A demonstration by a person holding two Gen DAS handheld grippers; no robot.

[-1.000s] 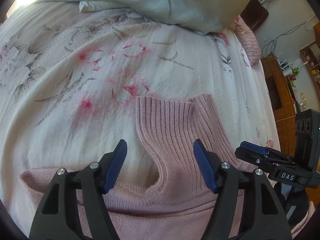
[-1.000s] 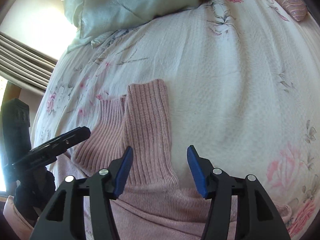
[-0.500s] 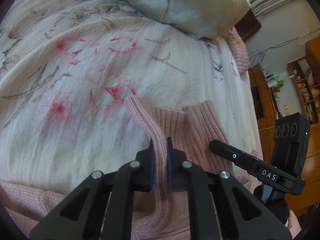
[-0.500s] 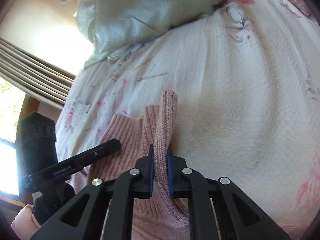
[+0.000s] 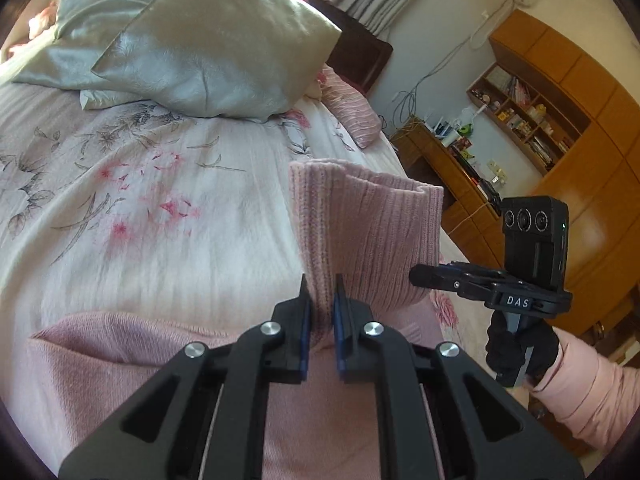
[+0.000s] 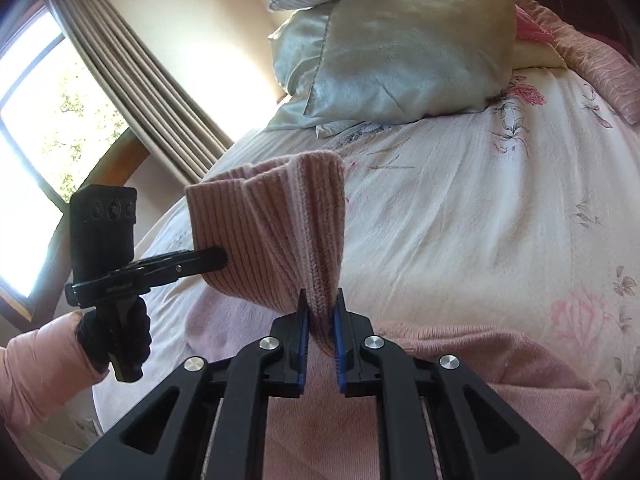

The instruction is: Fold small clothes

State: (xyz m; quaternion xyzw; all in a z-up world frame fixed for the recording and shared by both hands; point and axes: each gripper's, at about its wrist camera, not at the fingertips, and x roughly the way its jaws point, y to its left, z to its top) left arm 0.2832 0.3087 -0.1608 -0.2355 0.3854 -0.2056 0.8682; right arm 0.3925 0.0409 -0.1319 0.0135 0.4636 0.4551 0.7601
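A pink knitted sweater [image 5: 120, 344] lies on the floral bedspread [image 5: 140, 208], and its ribbed collar [image 5: 360, 232] is lifted off the bed between both grippers. My left gripper [image 5: 320, 292] is shut on the collar's left edge. My right gripper [image 6: 319, 308] is shut on the collar's right edge [image 6: 316, 240]. In the left wrist view the right gripper [image 5: 424, 274] presses into the collar from the right. In the right wrist view the left gripper [image 6: 218, 258] meets the collar from the left. The sweater body [image 6: 480, 360] hangs below, mostly hidden by the gripper frames.
Silky grey-green pillows [image 5: 208, 48] and a pink striped pillow [image 5: 352, 108] lie at the head of the bed. A wooden shelf unit and desk [image 5: 540, 128] stand to the right of the bed. A curtained window [image 6: 80, 92] is on the left side.
Both grippers went from open over the flat collar to shut on its two edges, then rose, lifting the collar off the bedspread. The views tilted up toward the pillows.
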